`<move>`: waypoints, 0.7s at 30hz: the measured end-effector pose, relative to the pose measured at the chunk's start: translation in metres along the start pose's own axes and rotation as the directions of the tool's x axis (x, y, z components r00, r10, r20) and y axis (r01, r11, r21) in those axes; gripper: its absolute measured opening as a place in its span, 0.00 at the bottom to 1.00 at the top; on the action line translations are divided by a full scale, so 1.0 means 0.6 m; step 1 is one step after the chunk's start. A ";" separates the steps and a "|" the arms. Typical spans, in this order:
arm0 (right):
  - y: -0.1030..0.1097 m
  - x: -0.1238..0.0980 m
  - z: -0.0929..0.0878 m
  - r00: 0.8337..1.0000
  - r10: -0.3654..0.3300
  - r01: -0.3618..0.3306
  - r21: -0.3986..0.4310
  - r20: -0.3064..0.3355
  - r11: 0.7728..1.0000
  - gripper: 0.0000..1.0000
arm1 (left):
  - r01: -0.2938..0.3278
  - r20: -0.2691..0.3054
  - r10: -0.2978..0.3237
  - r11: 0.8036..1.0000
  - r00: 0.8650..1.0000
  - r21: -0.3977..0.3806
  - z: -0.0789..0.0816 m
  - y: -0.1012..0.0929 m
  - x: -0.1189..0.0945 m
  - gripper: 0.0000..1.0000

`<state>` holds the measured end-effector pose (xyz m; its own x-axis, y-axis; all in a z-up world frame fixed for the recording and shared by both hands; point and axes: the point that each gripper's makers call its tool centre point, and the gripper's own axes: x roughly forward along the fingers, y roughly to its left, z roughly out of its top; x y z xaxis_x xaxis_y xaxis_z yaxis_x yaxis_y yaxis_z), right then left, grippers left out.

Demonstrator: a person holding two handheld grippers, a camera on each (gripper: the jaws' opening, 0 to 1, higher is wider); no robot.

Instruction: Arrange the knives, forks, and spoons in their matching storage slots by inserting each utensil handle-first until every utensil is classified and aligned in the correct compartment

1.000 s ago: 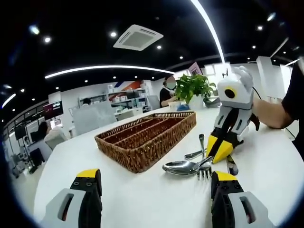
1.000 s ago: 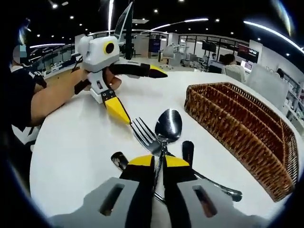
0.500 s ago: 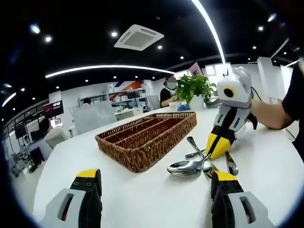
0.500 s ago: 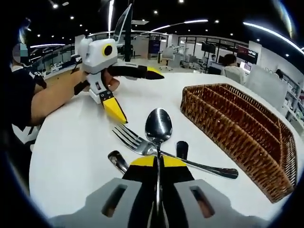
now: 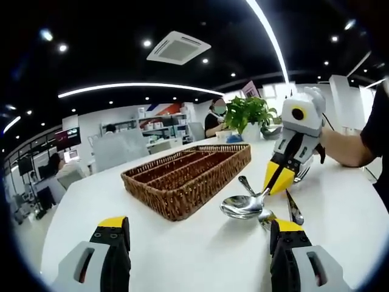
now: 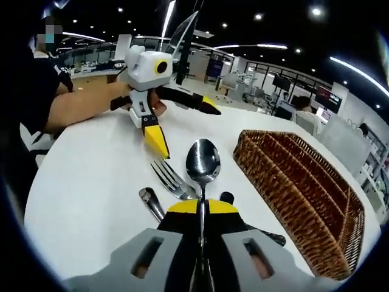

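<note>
Pinching spoon (image 6: 202, 163) by handle in my right gripper (image 6: 201, 210), bowl raised above fork (image 6: 172, 179); my left gripper (image 5: 197, 234) spread, near basket (image 5: 188, 173).

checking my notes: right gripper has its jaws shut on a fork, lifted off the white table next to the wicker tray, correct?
Not quite: the right gripper has its jaws shut on a spoon, not a fork. The right gripper view shows the spoon's bowl rising from between the jaws, while the fork lies on the white table. The wicker tray is beside them, as you said.
</note>
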<state>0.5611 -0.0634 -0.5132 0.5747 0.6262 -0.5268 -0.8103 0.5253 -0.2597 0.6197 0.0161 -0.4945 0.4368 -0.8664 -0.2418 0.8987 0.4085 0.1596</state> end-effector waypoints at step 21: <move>-0.041 -0.075 0.043 0.997 -0.003 0.009 -0.078 0.075 0.997 0.00 | 0.010 0.010 -0.010 1.000 1.000 -0.006 0.003 -0.005 0.005 1.00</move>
<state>0.5581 -0.0896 -0.4623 0.5841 0.6663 -0.4636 -0.8117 0.4844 -0.3264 0.6181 0.0115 -0.4939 0.4273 -0.8734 -0.2337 0.9033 0.4013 0.1517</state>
